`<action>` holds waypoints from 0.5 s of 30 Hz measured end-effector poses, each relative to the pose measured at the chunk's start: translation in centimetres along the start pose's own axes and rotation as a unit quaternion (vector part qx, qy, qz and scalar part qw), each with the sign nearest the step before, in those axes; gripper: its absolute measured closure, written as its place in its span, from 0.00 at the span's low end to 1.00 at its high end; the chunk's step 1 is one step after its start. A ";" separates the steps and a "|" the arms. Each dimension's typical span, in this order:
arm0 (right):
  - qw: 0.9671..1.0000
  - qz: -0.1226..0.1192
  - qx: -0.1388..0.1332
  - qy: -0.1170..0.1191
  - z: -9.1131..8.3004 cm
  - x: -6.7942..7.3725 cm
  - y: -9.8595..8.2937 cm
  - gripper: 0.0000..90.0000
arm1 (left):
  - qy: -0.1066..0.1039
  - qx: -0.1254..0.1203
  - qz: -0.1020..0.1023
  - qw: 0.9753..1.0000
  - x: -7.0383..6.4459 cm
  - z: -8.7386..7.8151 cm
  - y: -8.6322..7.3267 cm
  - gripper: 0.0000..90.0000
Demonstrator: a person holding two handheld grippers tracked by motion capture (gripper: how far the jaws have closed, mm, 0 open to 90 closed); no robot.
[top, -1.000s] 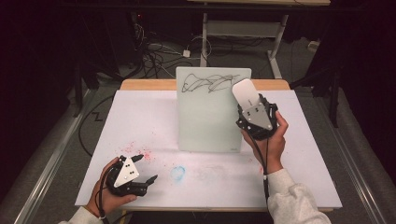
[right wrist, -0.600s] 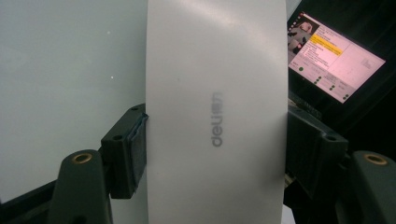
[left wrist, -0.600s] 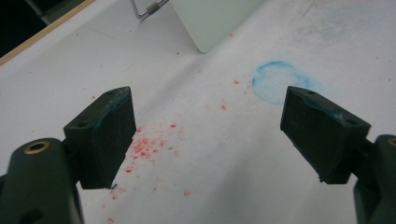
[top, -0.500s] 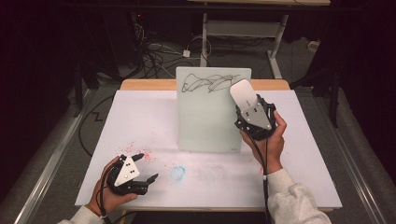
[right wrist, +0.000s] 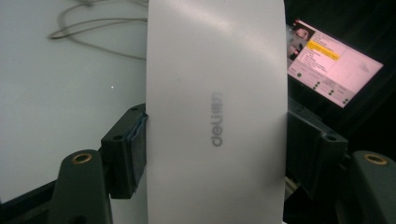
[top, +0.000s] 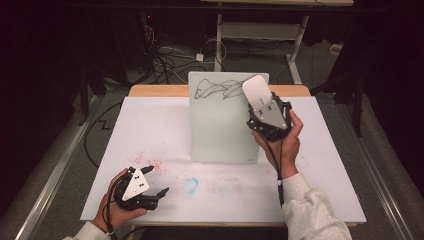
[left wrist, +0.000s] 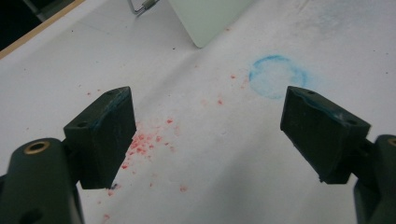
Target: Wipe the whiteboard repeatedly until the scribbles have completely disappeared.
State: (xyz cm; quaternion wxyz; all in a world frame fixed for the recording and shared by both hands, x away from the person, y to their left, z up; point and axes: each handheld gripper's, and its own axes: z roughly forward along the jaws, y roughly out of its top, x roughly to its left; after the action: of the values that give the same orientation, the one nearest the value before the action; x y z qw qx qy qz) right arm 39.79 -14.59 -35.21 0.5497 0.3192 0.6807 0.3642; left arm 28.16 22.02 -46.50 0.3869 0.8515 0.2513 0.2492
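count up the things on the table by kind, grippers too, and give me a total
whiteboards with black scribbles: 1, the whiteboard
white erasers: 1, the eraser clamped in the right gripper
grippers: 2, the right one and the open left gripper
total: 4

Grey "deli" brand printed on the white eraser [right wrist: 215,116], screen [right wrist: 334,63] text too small to read
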 end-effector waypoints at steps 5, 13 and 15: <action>0.998 -0.045 0.001 0.035 -0.1 3.6 -0.3 0.34 | -0.003 0.003 -0.001 1.000 0.0 0.1 -0.1 0.19; 1.000 -0.021 0.007 0.006 0.3 0.2 1.0 0.34 | -0.002 0.001 -0.003 1.000 0.1 0.0 -0.1 0.19; 1.000 -0.007 0.009 -0.009 0.4 -1.1 1.3 0.34 | 0.002 0.003 -0.001 1.000 0.1 0.0 -0.1 0.20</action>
State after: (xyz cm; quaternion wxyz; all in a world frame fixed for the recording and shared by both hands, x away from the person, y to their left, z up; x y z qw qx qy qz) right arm 40.40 -14.78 -33.60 0.5553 0.3224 0.6814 0.3513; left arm 28.23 22.15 -46.53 0.3839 0.8520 0.2540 0.2495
